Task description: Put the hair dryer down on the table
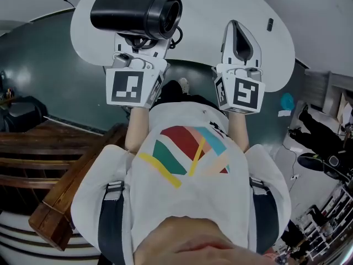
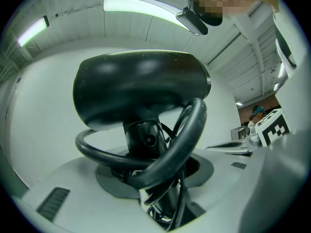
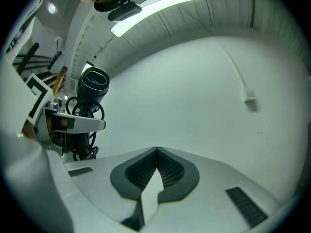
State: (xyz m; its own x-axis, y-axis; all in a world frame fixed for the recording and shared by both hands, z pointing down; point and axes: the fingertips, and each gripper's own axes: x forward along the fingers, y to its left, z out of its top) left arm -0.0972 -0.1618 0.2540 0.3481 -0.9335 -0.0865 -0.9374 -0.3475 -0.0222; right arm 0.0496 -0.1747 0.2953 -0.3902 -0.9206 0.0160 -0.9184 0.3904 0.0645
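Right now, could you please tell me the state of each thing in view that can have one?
hair dryer: gripped by its handle, over the table, not yet released.
cord: looped around the handle.
left gripper: fingers shut on the hair dryer's handle.
right gripper: shut, holding nothing.
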